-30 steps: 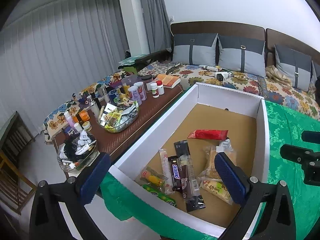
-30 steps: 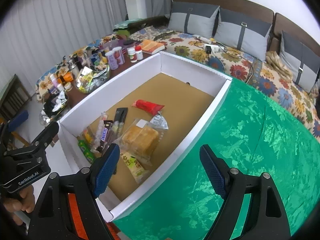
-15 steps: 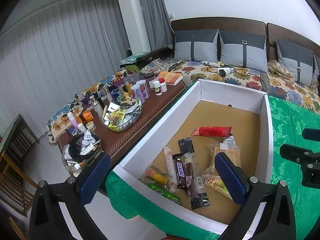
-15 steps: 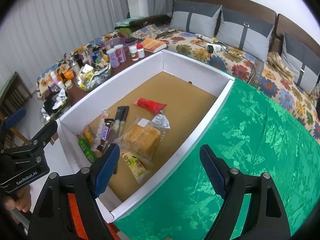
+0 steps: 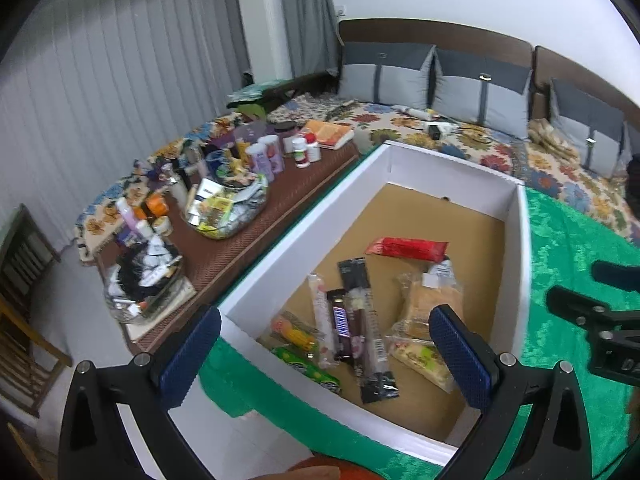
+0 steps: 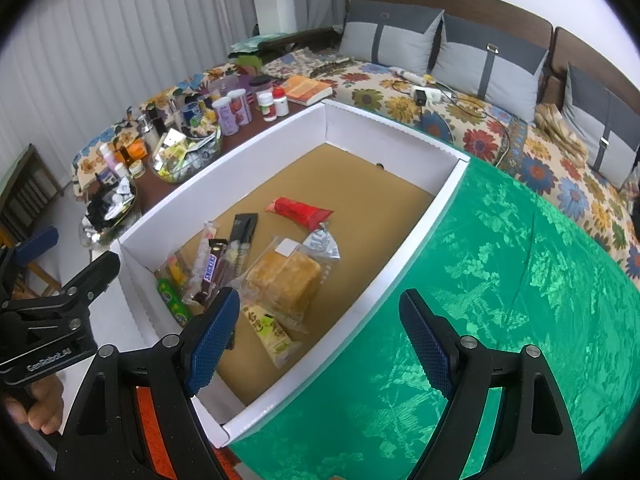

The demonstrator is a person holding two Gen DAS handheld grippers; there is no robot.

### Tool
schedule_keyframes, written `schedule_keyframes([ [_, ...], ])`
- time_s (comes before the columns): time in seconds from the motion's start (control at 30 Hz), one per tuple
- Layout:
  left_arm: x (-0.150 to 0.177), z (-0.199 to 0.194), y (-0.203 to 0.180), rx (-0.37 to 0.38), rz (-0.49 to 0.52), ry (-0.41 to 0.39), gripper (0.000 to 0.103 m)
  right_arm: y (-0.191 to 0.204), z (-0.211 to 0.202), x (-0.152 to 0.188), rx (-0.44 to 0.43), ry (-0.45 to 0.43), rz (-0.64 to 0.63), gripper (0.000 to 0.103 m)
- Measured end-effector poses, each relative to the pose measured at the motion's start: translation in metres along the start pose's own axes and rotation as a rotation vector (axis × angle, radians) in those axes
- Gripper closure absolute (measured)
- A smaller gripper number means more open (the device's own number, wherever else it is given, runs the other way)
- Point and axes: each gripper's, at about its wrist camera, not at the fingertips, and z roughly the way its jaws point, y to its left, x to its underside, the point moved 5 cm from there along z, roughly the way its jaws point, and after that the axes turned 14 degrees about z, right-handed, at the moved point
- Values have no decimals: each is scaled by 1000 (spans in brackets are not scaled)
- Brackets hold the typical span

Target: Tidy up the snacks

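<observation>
A white box (image 5: 280, 240) (image 6: 400, 276) with a brown floor stands on the green cloth and holds several snacks. Among them are a red packet (image 5: 406, 248) (image 6: 298, 211), a Snickers bar (image 5: 341, 330) (image 6: 212, 266), a long dark bar (image 5: 362, 320) (image 6: 242, 236), a bagged cake (image 5: 430, 306) (image 6: 286, 280) and a yellow-green packet (image 6: 270, 330). My left gripper (image 5: 324, 354) is open and empty above the box's near end. My right gripper (image 6: 320, 344) is open and empty over the box's near right wall.
A brown side table (image 5: 244, 248) left of the box carries glass bowls (image 5: 226, 210) of packets, bottles and jars (image 6: 232, 112). A floral sofa with grey cushions (image 5: 386, 76) lies behind. Green cloth (image 6: 500, 300) spreads to the right. A wooden chair (image 5: 24, 304) stands at far left.
Both grippers have shifted slightly and stay open. The view of the box has moved a little. The snacks have not moved.
</observation>
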Motion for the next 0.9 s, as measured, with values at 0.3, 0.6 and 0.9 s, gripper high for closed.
schedule_keyframes([
  [0.3, -5, -4, 4, 89, -30, 34, 0, 15, 0, 0, 10, 48, -22, 18],
  [0.6, -7, -1, 2, 55, -23, 45, 0, 23, -6, 0, 14, 33, -61, 18],
  [0.9, -6, 7, 2, 54, -37, 54, 0, 20, -1, 0, 20, 41, -55, 18],
])
